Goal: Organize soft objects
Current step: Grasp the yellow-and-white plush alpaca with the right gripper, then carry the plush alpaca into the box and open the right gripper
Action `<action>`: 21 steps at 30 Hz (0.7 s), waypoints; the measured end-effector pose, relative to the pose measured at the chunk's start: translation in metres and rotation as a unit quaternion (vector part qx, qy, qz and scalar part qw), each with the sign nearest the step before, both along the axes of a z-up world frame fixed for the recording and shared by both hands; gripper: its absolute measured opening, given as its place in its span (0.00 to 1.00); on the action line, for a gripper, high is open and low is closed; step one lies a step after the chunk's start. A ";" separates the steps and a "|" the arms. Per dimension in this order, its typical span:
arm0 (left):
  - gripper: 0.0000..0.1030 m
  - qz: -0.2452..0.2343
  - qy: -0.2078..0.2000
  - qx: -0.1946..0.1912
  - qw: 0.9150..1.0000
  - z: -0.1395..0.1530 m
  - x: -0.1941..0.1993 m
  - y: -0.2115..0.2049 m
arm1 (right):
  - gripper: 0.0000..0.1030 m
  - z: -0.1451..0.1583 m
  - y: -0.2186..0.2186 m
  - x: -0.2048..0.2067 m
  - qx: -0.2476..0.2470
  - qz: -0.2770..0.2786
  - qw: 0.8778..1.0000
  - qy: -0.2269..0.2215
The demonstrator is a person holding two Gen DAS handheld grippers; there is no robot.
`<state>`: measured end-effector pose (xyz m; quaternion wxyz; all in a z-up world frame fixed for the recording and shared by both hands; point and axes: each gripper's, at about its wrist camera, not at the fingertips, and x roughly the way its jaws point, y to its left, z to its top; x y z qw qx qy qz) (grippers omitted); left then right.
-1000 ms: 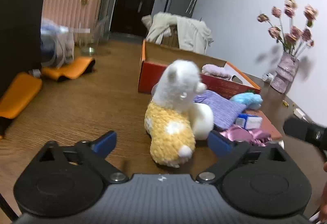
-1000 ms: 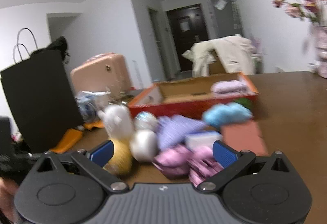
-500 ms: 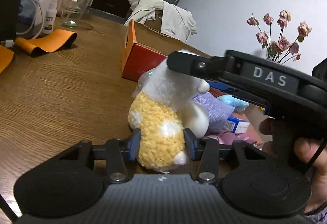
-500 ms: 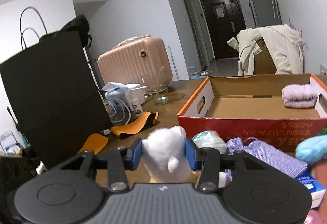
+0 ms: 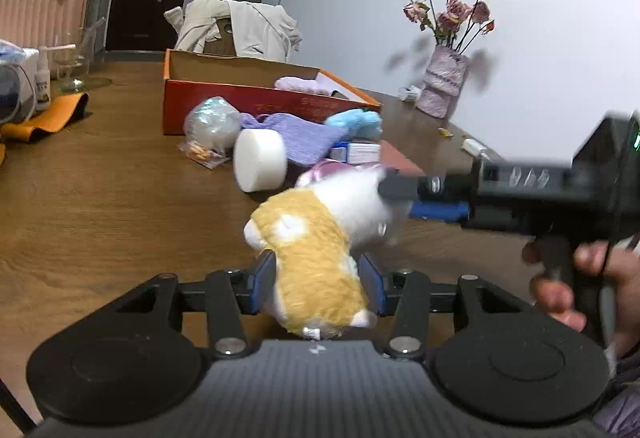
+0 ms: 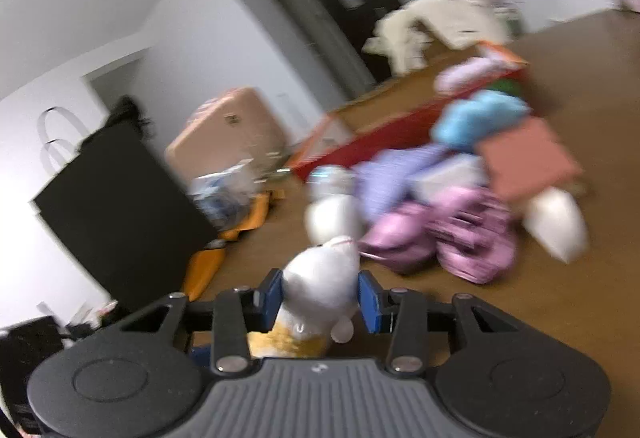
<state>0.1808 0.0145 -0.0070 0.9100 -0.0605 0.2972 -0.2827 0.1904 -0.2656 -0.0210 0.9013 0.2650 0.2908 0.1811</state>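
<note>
A plush toy (image 5: 316, 238) with a yellow body and white head is held by both grippers above the wooden table (image 5: 100, 198). My left gripper (image 5: 320, 284) is shut on its yellow body. My right gripper (image 6: 322, 298) is shut on its white head (image 6: 324, 278); it also shows in the left wrist view (image 5: 424, 198), coming in from the right. An orange cardboard box (image 5: 256, 102) stands behind, with a pale purple cloth (image 5: 300, 84) inside.
A pile lies in front of the box: a plastic-wrapped ball (image 5: 210, 126), a white foam cylinder (image 5: 260, 166), a purple knit cloth (image 5: 304, 136), a blue fluffy item (image 5: 356, 120), pink shiny fabric (image 6: 440, 234). A vase of dried roses (image 5: 442, 86) stands at the right.
Both grippers have lifted the plush away from the pile and tipped it sideways, towards the near side of the table. The right wrist view is now blurred by motion.
</note>
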 end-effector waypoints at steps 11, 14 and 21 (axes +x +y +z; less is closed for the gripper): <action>0.77 0.037 0.012 -0.011 0.999 0.002 -0.013 0.002 | 0.60 -0.017 -0.009 0.000 0.004 -0.020 1.000 -0.009; 0.77 0.048 0.040 -0.027 0.998 0.000 -0.007 0.001 | 0.60 -0.021 -0.008 0.009 0.009 -0.020 1.000 0.002; 0.31 0.037 0.091 -0.063 0.993 -0.009 0.002 -0.004 | 0.46 -0.032 -0.008 0.022 0.025 0.002 0.999 0.023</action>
